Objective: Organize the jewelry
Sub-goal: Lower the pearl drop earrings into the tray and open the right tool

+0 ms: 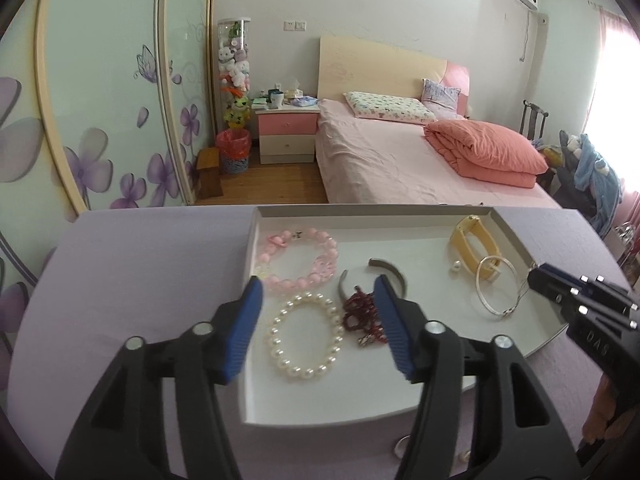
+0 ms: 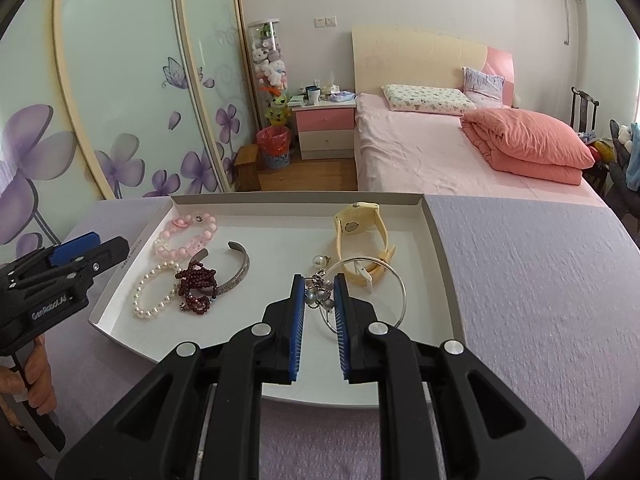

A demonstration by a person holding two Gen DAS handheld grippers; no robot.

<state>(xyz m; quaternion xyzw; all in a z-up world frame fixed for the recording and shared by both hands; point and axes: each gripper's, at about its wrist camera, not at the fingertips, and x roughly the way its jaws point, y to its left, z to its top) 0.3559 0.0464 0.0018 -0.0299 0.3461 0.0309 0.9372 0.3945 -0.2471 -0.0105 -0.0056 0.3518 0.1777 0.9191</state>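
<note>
Across lower half of both frames: white tray holds all jewelry. Left gripper released, empty, above pearl bracelet. Right gripper clenched on grey bead cluster. Silver bangle, yellow watch lower right. Sorting looks mostly left.

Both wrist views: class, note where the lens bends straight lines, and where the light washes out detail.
Left wrist view: the wardrobe door frames bow into arcs, and the window at the right edge is blown out white. Right wrist view: the same door frames curve strongly, the white tray looks skewed, and the corners go dark.
</note>
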